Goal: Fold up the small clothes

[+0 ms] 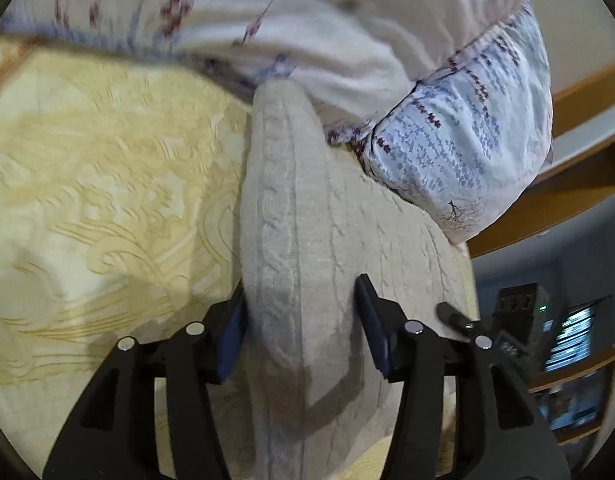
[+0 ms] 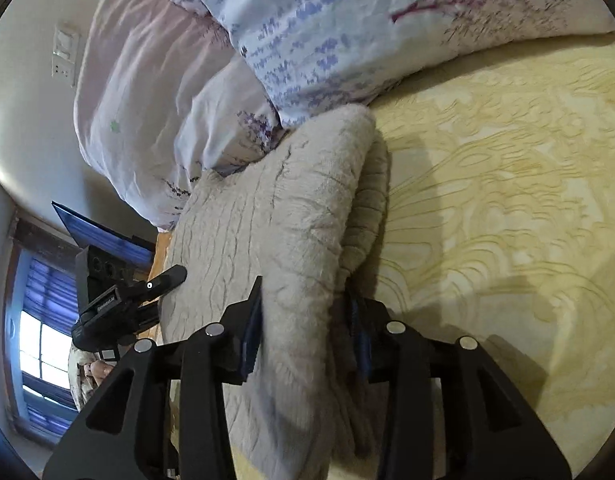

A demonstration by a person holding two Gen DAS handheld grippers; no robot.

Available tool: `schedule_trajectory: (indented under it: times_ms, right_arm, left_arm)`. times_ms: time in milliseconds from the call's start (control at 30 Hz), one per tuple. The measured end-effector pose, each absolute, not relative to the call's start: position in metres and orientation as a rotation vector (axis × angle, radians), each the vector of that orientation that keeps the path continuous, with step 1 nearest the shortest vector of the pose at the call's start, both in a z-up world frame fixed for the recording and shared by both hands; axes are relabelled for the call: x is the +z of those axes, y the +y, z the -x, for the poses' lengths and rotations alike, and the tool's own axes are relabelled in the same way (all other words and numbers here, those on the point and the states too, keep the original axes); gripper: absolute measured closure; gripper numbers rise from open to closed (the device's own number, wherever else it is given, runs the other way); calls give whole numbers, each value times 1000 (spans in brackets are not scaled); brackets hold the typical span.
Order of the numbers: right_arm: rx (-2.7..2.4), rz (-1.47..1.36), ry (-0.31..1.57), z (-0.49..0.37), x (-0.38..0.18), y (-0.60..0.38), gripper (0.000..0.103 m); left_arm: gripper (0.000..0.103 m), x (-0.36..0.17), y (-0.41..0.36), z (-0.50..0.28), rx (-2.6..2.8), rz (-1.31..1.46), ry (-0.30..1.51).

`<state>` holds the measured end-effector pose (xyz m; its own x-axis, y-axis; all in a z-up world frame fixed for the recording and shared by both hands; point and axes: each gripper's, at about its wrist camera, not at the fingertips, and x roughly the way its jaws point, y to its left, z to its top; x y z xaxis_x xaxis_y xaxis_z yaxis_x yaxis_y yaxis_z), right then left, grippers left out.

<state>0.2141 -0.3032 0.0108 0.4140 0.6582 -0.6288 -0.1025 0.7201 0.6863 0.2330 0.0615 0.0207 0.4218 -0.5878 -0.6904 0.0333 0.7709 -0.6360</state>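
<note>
Lying on the embossed yellow bedspread (image 1: 87, 168), one fuzzy cable-knit beige sweater (image 1: 291, 216) runs toward 12 o'clock; left gripper (image 1: 303, 320) and right gripper (image 2: 303, 320) each pinch one thick fold.

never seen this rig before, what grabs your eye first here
A beige knit sweater, folded into a thick bundle, fills the centre of both views on a yellow bedspread. Each gripper, left and right, straddles a fold of it. A floral quilt is heaped just beyond.

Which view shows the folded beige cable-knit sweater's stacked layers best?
Right wrist: the folded beige cable-knit sweater shows its top fold over a lower layer, edge-on. Left wrist shows the sweater mostly as one cabled ridge, its layers not distinguishable.
</note>
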Motion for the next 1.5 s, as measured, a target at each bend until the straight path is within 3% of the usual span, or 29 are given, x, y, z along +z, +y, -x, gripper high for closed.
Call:
schedule_trajectory:
  times_ms: [200, 300, 500, 667, 733, 767, 967, 1167, 1500]
  right_arm:
    - [484, -648, 970, -198, 26, -318, 65]
    - [507, -597, 968, -195, 25, -308, 89]
    - [387, -522, 951, -194, 28, -307, 93]
    - [348, -504, 980, -196, 20, -307, 87]
    - [321, -441, 958, -190, 30, -302, 66]
    - [302, -410, 942, -186, 36, -299, 64]
    - [401, -262, 792, -139, 69, -273, 64]
    - [403, -136, 899, -135, 43, -246, 65]
    - [301, -140, 864, -117, 39, -252, 65]
  left_arm:
    - [51, 72, 44, -194, -403, 350, 873]
    - [51, 82, 21, -185, -434, 253, 841]
    - [49, 74, -17, -176, -409, 64, 854]
    - [43, 59, -33, -175, -354, -55, 886]
    - [37, 54, -38, -175, -334, -90, 880]
    - [36, 55, -39, -174, -336, -95, 878]
    - [27, 56, -43, -170, -328, -111, 867]
    - [23, 56, -45, -168, -320, -114, 864]
    - [17, 58, -19, -120, -204, -61, 839]
